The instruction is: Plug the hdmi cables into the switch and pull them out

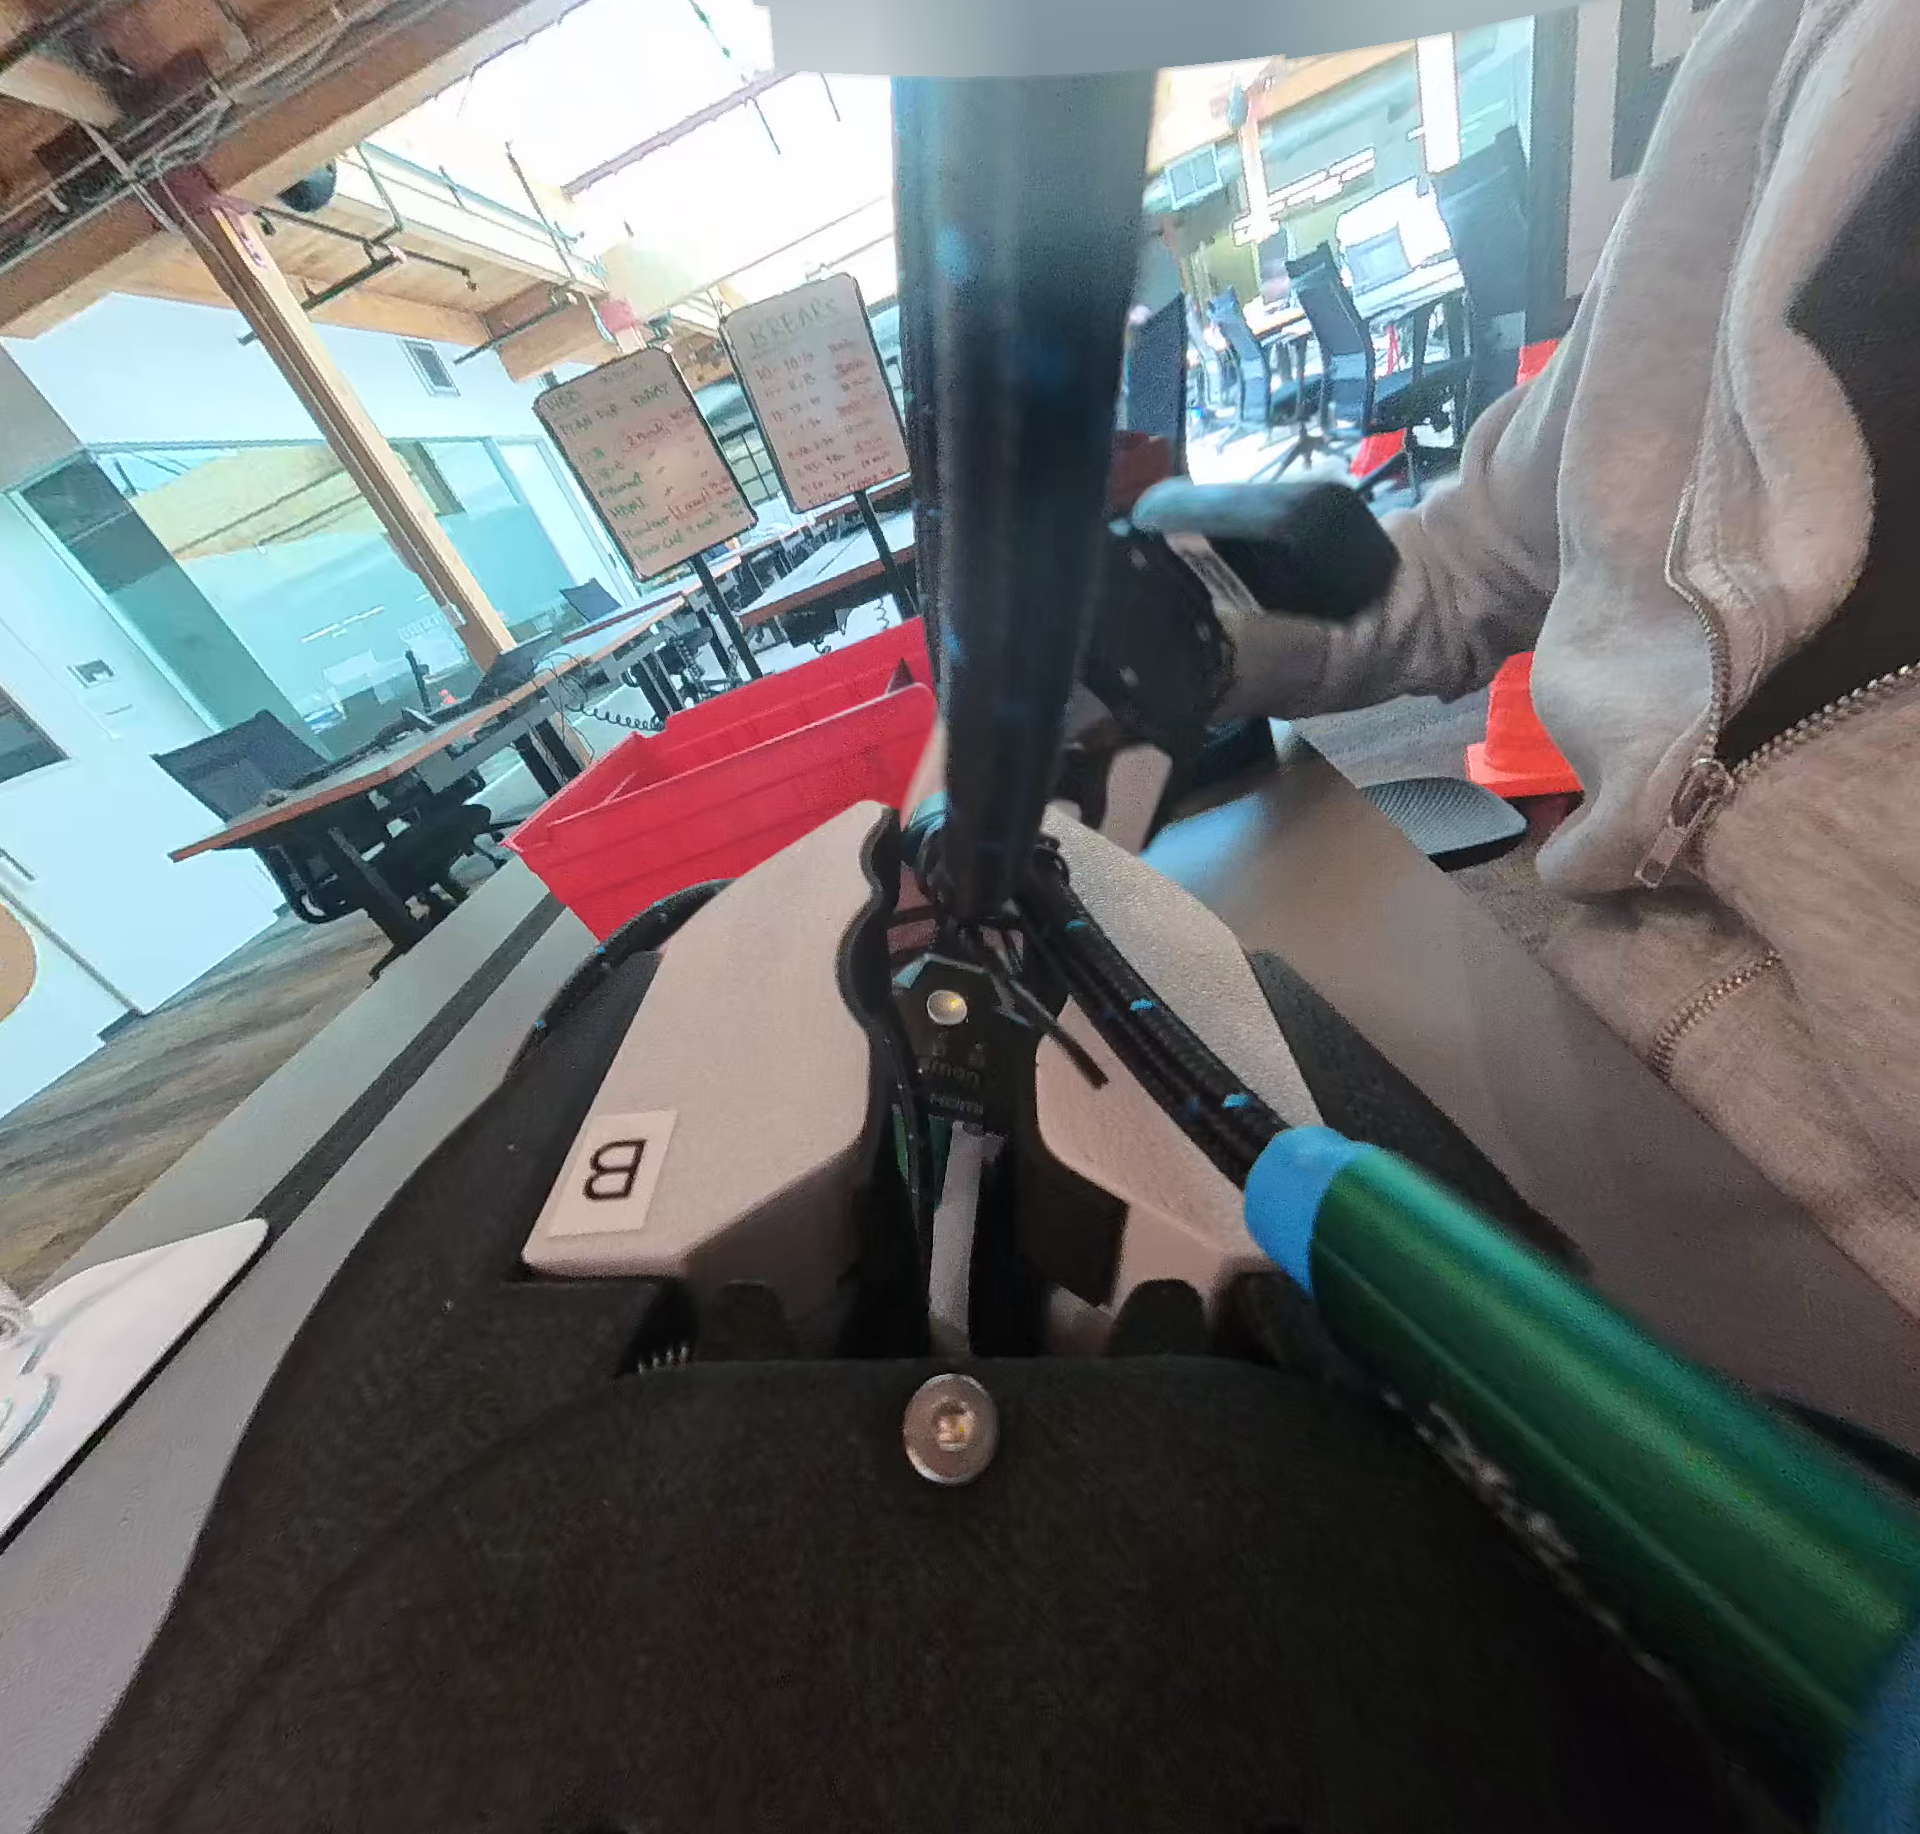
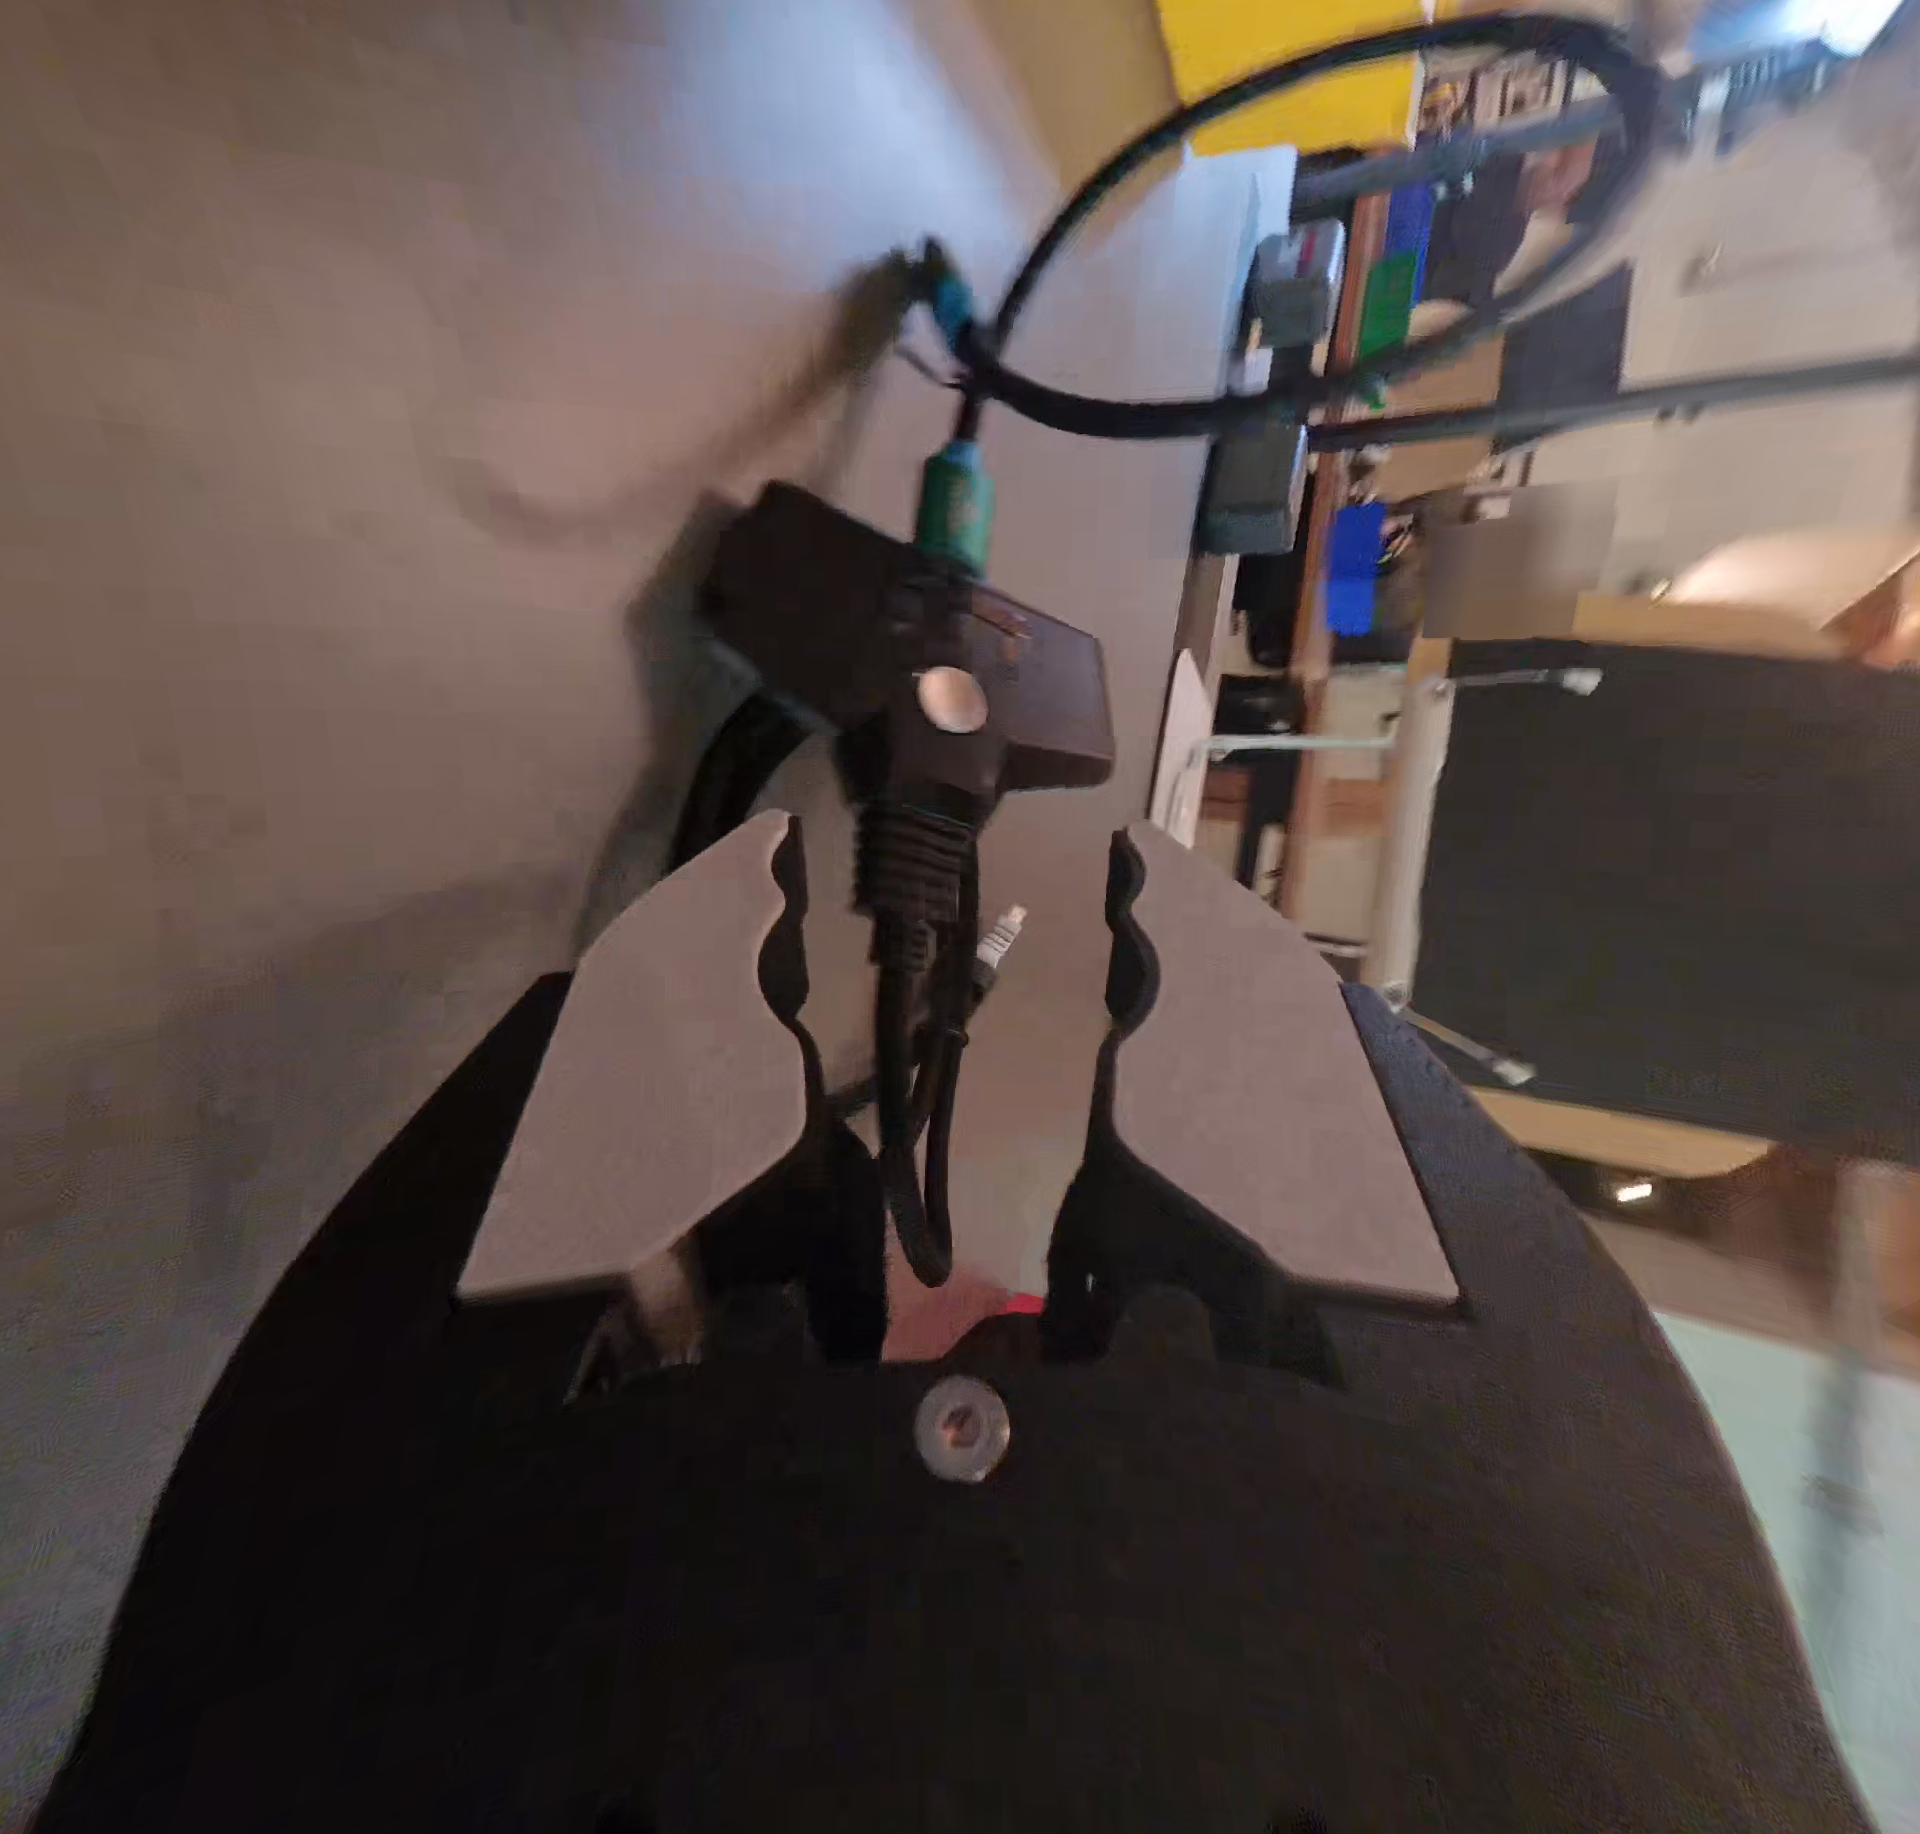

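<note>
Left gripper (image 1: 951,963) is clamping the switch (image 1: 948,1031); right gripper (image 2: 951,854) is standing apart, straddling the black cable (image 2: 914,953) without contact.

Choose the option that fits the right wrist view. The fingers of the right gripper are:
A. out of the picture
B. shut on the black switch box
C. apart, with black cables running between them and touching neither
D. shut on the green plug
C: the right gripper shows its grey fingers spread apart, and the black cables run through the gap toward the black switch.
</note>
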The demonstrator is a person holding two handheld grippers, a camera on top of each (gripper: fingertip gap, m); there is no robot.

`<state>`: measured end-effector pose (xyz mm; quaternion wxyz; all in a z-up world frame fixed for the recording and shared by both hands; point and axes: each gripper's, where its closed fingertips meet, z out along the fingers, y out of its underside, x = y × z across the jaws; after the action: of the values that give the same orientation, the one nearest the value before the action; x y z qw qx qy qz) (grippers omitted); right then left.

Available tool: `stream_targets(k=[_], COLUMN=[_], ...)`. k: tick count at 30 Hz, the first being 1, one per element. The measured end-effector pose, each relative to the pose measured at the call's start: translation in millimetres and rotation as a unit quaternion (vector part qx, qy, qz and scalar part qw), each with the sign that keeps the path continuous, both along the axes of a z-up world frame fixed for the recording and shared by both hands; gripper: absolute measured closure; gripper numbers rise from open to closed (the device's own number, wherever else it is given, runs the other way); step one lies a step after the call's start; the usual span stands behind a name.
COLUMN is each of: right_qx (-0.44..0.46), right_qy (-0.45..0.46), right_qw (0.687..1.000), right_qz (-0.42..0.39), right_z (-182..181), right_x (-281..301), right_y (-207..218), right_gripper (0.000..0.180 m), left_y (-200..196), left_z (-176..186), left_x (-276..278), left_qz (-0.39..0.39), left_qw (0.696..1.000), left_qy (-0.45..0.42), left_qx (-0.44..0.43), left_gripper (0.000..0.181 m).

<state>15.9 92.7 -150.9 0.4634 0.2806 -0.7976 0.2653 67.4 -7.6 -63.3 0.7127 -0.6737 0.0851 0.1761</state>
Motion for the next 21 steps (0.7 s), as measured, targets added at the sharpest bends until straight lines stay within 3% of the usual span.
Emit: stream_targets(k=[8,13,17,21], right_qx=[0.097,0.111,-0.001,-0.168], right_qy=[0.176,0.271,0.132,0.011], right_qw=[0.979,0.955,0.991,0.986], right_qz=[0.03,0.052,0.014,-0.007], right_z=[-18,-22,0,51], right_x=[-19,-33,-45,-56], right_y=[-8,-27,-31,-20], right_gripper=[0.118,0.149,0.154,0.155], left_y=[-5,-4,-3,-3], left_z=[11,8,12,20], left_x=[1,3,10,11], left_qz=[0.0,-0.01,-0.02,-0.033], left_qw=[1.0,1.0,0.999,0.994], left_qy=[-0.001,-0.014,-0.024,-0.086], left_qx=[0.029,0.025,0.034,0.062], left_gripper=[0.161,0.161,0.161,0.161])
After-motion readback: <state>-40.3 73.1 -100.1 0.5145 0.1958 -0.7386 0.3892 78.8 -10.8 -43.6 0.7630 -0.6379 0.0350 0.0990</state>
